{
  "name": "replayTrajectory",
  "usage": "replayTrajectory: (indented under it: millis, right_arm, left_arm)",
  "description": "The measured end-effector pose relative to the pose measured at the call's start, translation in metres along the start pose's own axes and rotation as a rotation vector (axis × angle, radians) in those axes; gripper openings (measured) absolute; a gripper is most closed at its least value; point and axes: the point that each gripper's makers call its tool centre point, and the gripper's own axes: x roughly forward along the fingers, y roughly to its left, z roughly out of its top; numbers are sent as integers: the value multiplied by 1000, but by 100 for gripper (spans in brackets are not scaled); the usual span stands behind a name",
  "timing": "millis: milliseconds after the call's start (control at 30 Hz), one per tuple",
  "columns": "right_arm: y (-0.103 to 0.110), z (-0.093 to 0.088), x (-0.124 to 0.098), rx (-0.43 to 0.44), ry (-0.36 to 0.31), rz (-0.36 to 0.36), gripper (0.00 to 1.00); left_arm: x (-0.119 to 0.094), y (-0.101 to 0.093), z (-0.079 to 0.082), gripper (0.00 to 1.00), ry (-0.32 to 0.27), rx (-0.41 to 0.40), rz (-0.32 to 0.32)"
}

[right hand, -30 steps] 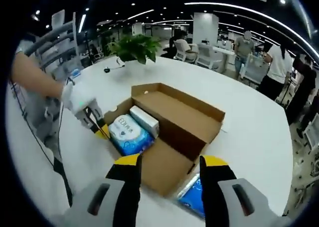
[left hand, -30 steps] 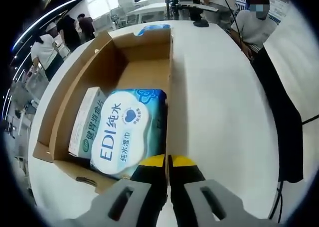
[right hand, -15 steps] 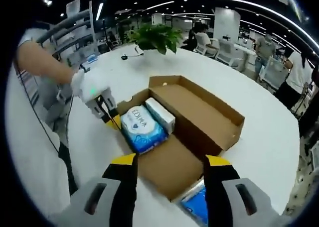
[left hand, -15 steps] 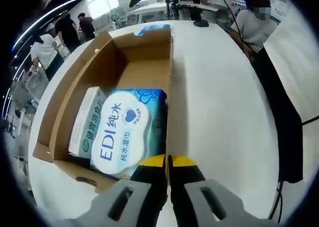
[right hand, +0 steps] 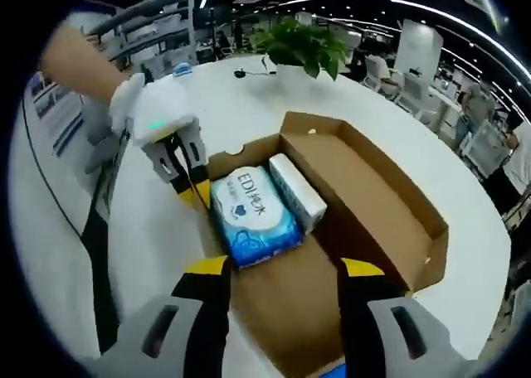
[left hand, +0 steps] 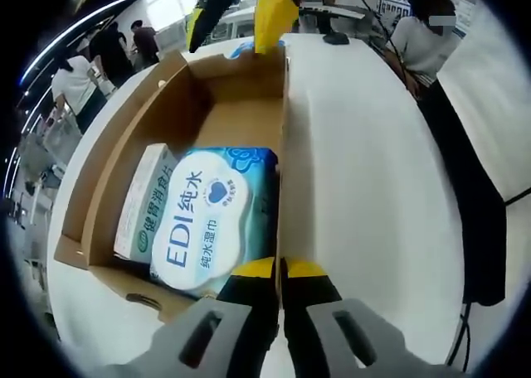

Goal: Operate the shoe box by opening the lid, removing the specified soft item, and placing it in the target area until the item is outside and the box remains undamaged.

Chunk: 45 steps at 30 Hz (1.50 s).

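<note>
An open brown shoe box (left hand: 124,146) lies on a white table. Inside it is a soft blue and white pack of wet wipes (left hand: 207,220), with a slim white carton (left hand: 143,204) beside it. My left gripper (left hand: 280,268) is shut on the top edge of the box's side wall, next to the pack. In the right gripper view the box (right hand: 390,220) is in the middle, holding the pack (right hand: 253,212) and the carton (right hand: 299,191). The left gripper (right hand: 195,191), held by a gloved hand, grips the box's corner. My right gripper (right hand: 282,270) is open above the box's bare floor; its yellow tips (left hand: 274,13) show over the far end.
The round white table (left hand: 373,171) has free room to the right of the box. A blue pack (left hand: 241,48) lies just past the box's far end. A potted plant (right hand: 303,42) stands at the table's far side. People and desks are in the background.
The right gripper has moved in towards the box, and its yellow jaws have come into the top of the left gripper view. The left gripper and the box hold still.
</note>
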Motion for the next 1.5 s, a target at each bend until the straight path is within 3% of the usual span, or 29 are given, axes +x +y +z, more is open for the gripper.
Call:
replayTrajectory:
  millis: [33,67,200,300,400,600,833,1133,1267,1500]
  right_arm:
    - [7,3,3,66,-42,28,51]
    - [9,3,3,74,-46,34,51]
    - [9,2,5,35,-25,35,51]
    - [2,11,3,22,-45,18,50]
    - [-9,17,2,-27,-54,-31,40]
    - [-23,38,4,-92,-64,-51,39]
    - [-21,49,27,-241,-34,-17,33]
    - [-20,65,56,-303,-6,-25,30]
    - [-13,64,71,-327,6,15,29]
    - [-13,63,88,-375,37,18,28]
  left_arm:
    - [0,0,0,0,0,1,-1]
    - [0,0,0,0,0,-1,0]
    - [0,0,1,0,0,-1,0]
    - [0,0,0,0,0,0,0]
    - [1,0,0,0,1,0,3]
    - [1,0,0,0,1,1,3]
    - [1,0,1,0,-3,9,3]
    - [1,0,2,0,-2,8,7]
    - [2,0,2,0,-2,9,7]
    - [2,0,2,0,-3,13,8]
